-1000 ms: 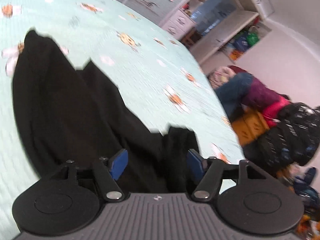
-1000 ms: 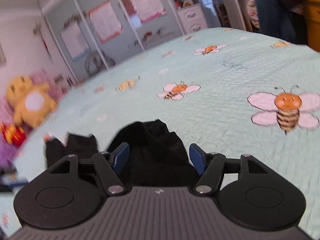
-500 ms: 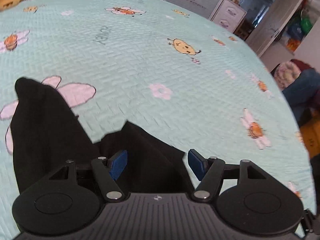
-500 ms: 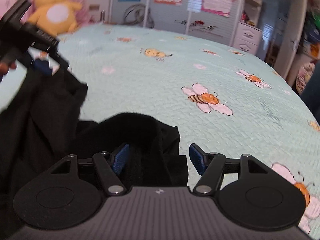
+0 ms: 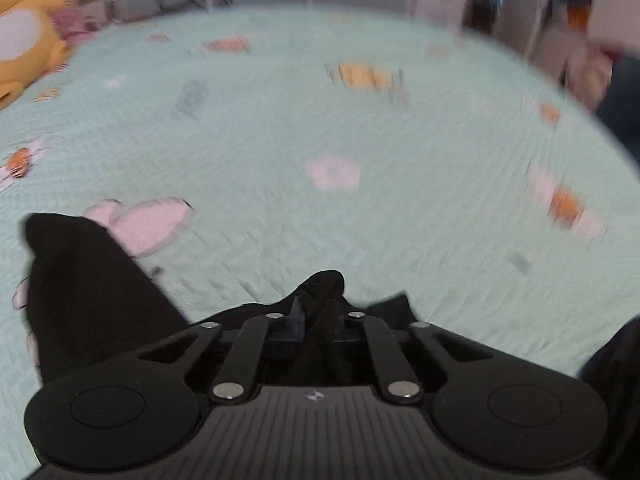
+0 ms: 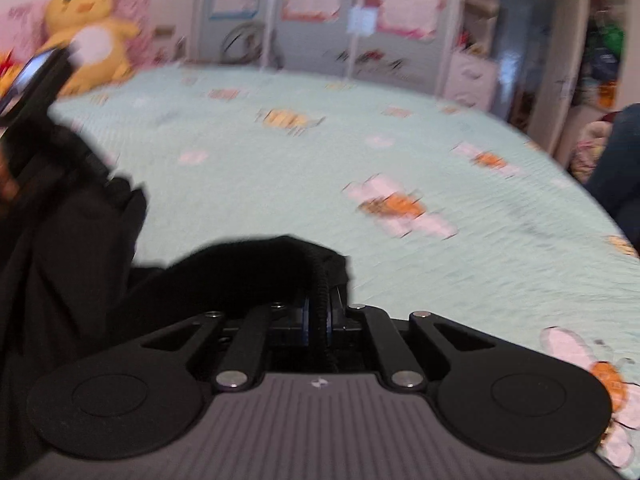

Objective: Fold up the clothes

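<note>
Left gripper (image 5: pixel 316 316) and right gripper (image 6: pixel 318 312), jaws of each clamped on a bunched fold of the soft black garment (image 5: pixel 88 292), which lies on the bed (image 5: pixel 360 128), whose quilted pale-green cover bears bee prints; a ribbed hem shows in the right grip.

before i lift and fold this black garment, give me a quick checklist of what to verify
1. Left gripper shut on the black fabric garment: ok, a fold bunches between its fingers.
2. Right gripper pinching the garment's ribbed edge: ok, though its jaws are closing at this moment.
3. Each gripper on a matching corner: cannot tell, the pictures are blurred.
4. Room on the mint-green bee-print quilted bedspread ahead: ok.
5. Yellow plush toy away from the garment: ok.
</note>
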Motion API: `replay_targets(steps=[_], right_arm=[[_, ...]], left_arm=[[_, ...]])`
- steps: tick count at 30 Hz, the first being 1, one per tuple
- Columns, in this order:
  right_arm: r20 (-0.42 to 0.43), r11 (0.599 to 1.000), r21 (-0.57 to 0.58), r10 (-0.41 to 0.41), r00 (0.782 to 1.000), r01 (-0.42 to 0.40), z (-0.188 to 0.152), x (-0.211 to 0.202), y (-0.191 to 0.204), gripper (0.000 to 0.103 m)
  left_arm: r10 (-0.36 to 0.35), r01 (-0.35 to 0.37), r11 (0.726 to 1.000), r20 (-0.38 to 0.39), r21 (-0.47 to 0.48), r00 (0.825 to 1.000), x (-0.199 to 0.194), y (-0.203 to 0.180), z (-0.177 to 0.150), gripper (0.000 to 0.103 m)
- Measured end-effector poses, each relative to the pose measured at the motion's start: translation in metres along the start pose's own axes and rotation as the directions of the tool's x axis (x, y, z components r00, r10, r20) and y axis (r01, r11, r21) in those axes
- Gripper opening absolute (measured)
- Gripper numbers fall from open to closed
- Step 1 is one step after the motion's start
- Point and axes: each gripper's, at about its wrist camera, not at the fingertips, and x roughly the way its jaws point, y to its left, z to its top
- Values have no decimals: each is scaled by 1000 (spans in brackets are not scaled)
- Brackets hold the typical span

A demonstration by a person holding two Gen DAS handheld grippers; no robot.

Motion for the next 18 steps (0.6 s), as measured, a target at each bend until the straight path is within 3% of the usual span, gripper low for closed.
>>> replay_targets(steps=[2,5,8,11,12,13,14,16,18], right_arm=[[43,998,32,-47,998,45,8,-18,-11,5],[106,990,88,-122,987,113,20,-43,-32,4],[148,975,172,-170,974,144,29,-56,-56,4],[137,954,260,-190,972,150,33,-46,-80,4],[122,942,301,-189,974,146,31,-38,-88,5],[100,932,335,-185,978,142,28,-28,-95,8],[64,924,356,-175,982,142,24,-15,-101,11],[-1,908,394,-156,988,144,12,8,-112,25],[-31,887,441,-136,990,136,-4,15,-120,28]], left_arm=[[15,-10,999,112,-50,994,-36,13,8,4],[17,13,994,279,-104,960,-94,28,28,4],[25,28,993,438,-115,898,-146,34,48,4],[135,-90,990,556,-107,820,-170,26,60,5],[170,-138,985,562,-100,809,-165,22,63,6],[193,-182,980,544,-75,817,-152,18,65,6],[211,-215,975,497,-50,841,-135,17,66,10],[237,-252,968,324,1,916,-91,20,64,17],[234,-227,972,219,-57,947,-71,33,50,17]])
